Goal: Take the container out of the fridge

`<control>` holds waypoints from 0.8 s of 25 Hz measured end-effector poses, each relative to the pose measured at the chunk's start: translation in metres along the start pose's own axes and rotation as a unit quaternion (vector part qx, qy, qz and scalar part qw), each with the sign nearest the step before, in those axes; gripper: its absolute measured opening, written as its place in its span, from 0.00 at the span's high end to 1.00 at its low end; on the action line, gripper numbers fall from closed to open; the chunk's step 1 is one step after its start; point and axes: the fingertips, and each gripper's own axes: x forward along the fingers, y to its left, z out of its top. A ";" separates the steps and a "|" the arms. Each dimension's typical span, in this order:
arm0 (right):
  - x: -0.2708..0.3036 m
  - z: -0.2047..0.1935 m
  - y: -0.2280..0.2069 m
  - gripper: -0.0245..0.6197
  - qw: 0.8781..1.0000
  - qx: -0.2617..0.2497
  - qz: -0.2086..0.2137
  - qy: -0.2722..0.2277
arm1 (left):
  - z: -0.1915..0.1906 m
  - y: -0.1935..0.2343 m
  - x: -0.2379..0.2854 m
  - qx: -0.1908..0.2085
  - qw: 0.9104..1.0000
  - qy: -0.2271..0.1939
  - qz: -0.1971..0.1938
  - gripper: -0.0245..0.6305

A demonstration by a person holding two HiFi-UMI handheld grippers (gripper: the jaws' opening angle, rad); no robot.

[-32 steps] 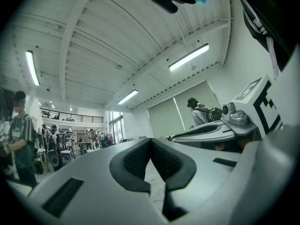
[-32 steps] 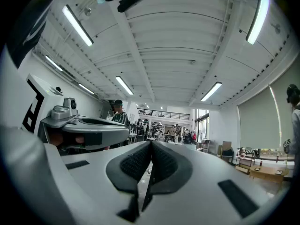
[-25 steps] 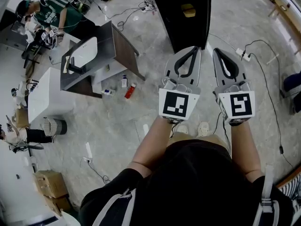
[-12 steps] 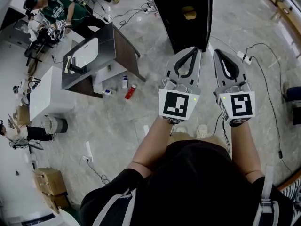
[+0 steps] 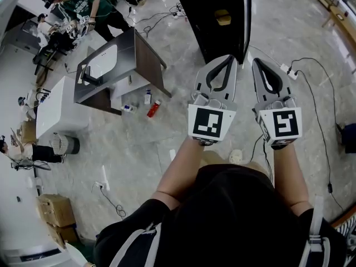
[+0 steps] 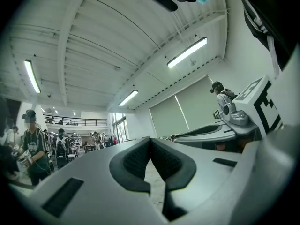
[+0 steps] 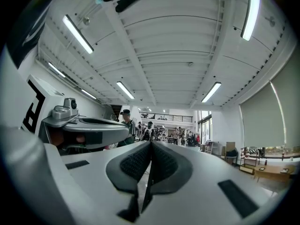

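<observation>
A tall black fridge [image 5: 214, 32] stands on the floor ahead in the head view, with a yellowish container [image 5: 223, 17] showing in its dark front. My left gripper [image 5: 228, 58] and right gripper [image 5: 256, 60] are held side by side in the air, pointing toward the fridge and short of it. Both are shut with nothing between the jaws. In the left gripper view the left gripper [image 6: 150, 140] has its pads meeting; the right gripper [image 7: 151, 143] looks the same in its own view. Both gripper views look out over the hall, and the fridge is not in them.
A sink cabinet [image 5: 111, 65] and a white box [image 5: 58, 113] stand to the left, with small bottles [image 5: 154, 108] on the floor beside them. Cables [image 5: 311, 88] run across the floor on the right. People [image 5: 83, 7] work at the far left. Cardboard boxes [image 5: 55, 210] lie at the lower left.
The floor and furniture have slid across the head view and the fridge sits slightly nearer, while both grippers keep their place in the picture and stay shut.
</observation>
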 end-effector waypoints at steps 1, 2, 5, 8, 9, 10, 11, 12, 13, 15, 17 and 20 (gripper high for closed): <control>-0.002 0.000 -0.002 0.91 1.000 0.001 0.000 -0.001 | 0.003 -0.002 0.001 0.005 1.000 -0.008 0.001 0.93; -0.005 0.000 -0.004 0.91 1.000 0.001 0.001 -0.002 | 0.005 -0.005 0.002 0.009 1.000 -0.014 0.002 0.93; -0.012 0.001 -0.010 0.91 1.000 0.004 0.002 -0.005 | 0.006 -0.013 0.003 0.007 1.000 -0.004 0.003 0.93; -0.015 -0.002 -0.016 0.91 1.000 0.006 0.003 -0.007 | 0.004 -0.018 0.006 0.011 1.000 -0.003 0.004 0.93; -0.015 -0.003 -0.017 0.91 1.000 0.007 0.004 -0.007 | 0.003 -0.018 0.008 0.011 1.000 -0.002 0.004 0.93; -0.015 -0.004 -0.018 0.91 1.000 0.006 0.005 -0.007 | 0.002 -0.018 0.009 0.011 1.000 0.001 0.005 0.93; -0.014 -0.004 -0.019 0.91 1.000 0.006 0.006 -0.007 | 0.001 -0.018 0.010 0.010 1.000 0.004 0.005 0.93; -0.014 -0.004 -0.020 0.91 1.000 0.006 0.007 -0.008 | 0.000 -0.017 0.012 0.010 1.000 0.006 0.005 0.93; -0.013 -0.004 -0.022 0.91 1.000 0.006 0.007 -0.010 | -0.002 -0.017 0.013 0.010 1.000 0.008 0.005 0.93; -0.011 -0.006 -0.026 0.91 1.000 0.007 0.007 -0.012 | -0.005 -0.018 0.018 0.013 1.000 0.007 0.003 0.93; -0.007 -0.008 -0.030 0.91 1.000 0.012 0.010 -0.018 | -0.007 -0.016 0.025 0.019 1.000 -0.009 0.004 0.93; 0.000 -0.014 -0.036 0.91 1.000 0.016 0.014 -0.023 | -0.017 -0.014 0.036 0.015 1.000 -0.002 0.003 0.93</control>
